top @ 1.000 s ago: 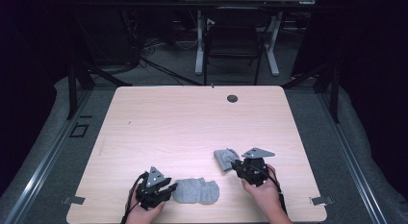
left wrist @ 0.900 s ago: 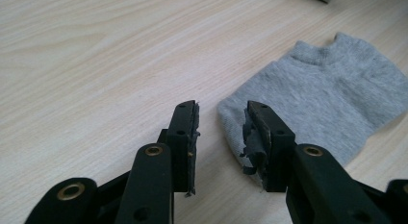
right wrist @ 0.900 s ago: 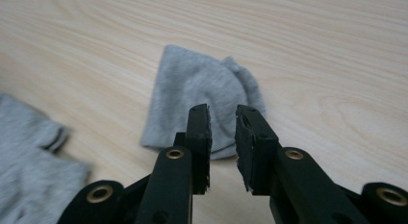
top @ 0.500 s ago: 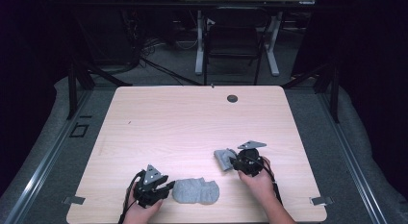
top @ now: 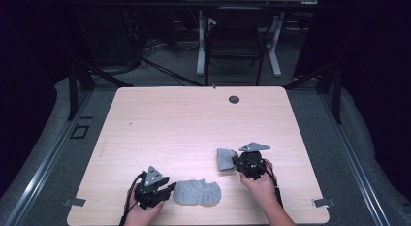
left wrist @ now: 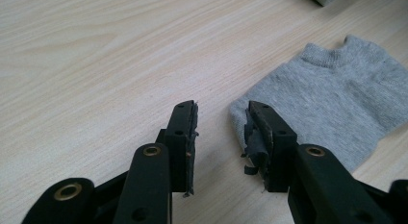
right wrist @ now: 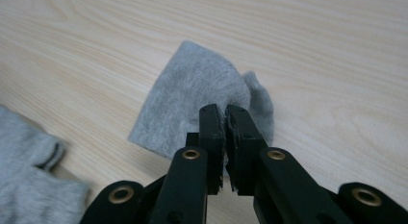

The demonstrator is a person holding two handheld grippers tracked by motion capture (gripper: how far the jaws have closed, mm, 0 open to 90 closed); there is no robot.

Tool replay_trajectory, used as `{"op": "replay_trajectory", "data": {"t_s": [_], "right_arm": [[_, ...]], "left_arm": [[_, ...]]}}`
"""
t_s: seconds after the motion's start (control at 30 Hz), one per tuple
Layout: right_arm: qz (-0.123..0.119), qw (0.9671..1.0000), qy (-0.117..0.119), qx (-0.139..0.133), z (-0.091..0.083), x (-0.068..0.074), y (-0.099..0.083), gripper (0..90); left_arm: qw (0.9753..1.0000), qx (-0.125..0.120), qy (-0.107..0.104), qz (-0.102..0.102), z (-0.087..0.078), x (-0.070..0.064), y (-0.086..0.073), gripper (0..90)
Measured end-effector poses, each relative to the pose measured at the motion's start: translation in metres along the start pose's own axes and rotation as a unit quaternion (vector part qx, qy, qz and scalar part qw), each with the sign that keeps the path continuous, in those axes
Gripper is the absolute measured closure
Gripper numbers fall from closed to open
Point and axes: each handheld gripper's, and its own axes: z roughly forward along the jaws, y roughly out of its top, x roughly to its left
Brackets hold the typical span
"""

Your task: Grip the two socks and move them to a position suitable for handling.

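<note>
Your left gripper (left wrist: 219, 123) has its fingers (left wrist: 185, 132) spread apart with bare wood between them; nothing is held there. In the left gripper view, the toe end of the flat grey sock (left wrist: 332, 104) lies just beside the right-hand finger, touching or nearly touching its frayed pad. In the high view that same gripper (top: 169, 189) sits near the front edge of the table (top: 194, 119), left of centre, with your left hand (top: 140, 209) behind it, and the flat grey sock (top: 197, 192) lies spread on the wood directly to its right, its cuff end pointing away from the gripper.

Further right, the second grey sock (top: 225, 158) rests on the table, well apart from the first and a little farther from you. Your right gripper (top: 235, 162) meets it at its right-hand edge, with your right hand (top: 259, 180) behind.

In the right gripper view, the right gripper (right wrist: 225, 119) has its fingers (right wrist: 211, 137) pressed nearly together, pinching a bunched fold of the second grey sock (right wrist: 192, 101). The rest of that sock fans out flat on the wood beyond the tips. At the lower left corner of that view, the cuff of the flat grey sock (right wrist: 33, 171) lies apart from the pinched one.
</note>
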Motion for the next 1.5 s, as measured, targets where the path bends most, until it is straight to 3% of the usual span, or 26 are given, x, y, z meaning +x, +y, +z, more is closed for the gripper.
{"op": "replay_trajectory", "data": {"t_s": [0.23, 0.53, 0.73, 0.9, 1.07, 1.23, 1.5], "right_arm": [[-0.023, 0.9997, 0.008, -0.005, -0.005, 0.018, 0.015, 86.0], [-0.059, 0.9981, 0.007, 0.017, -0.006, 0.051, 0.032, 87.1], [-0.06, 0.9976, 0.023, 0.026, -0.003, 0.065, 0.03, 87.0], [-0.069, 0.9971, 0.021, 0.024, 0.003, 0.073, 0.028, 86.6], [-0.064, 0.9968, 0.04, 0.025, 0.007, 0.076, 0.028, 85.6], [-0.054, 0.9958, 0.073, 0.008, 0.008, 0.082, 0.031, 84.0], [-0.077, 0.9893, 0.124, -0.002, 0.021, 0.093, 0.037, 78.4]], "left_arm": [[1.0, -0.001, 0.002, 0.0, 0.0, 0.001, 0.0, 63.7], [0.9999, -0.007, 0.002, -0.009, -0.002, 0.004, 0.0, 63.7], [1.0, -0.004, 0.004, -0.006, -0.001, 0.004, 0.001, 63.7], [1.0, -0.005, 0.002, -0.003, 0.0, 0.003, 0.002, 63.5], [1.0, -0.007, 0.001, -0.004, 0.001, 0.001, 0.003, 62.3], [1.0, -0.009, -0.003, 0.0, 0.003, -0.001, 0.005, 61.2], [1.0, -0.004, -0.006, 0.005, 0.007, -0.002, 0.005, 60.3]]}}
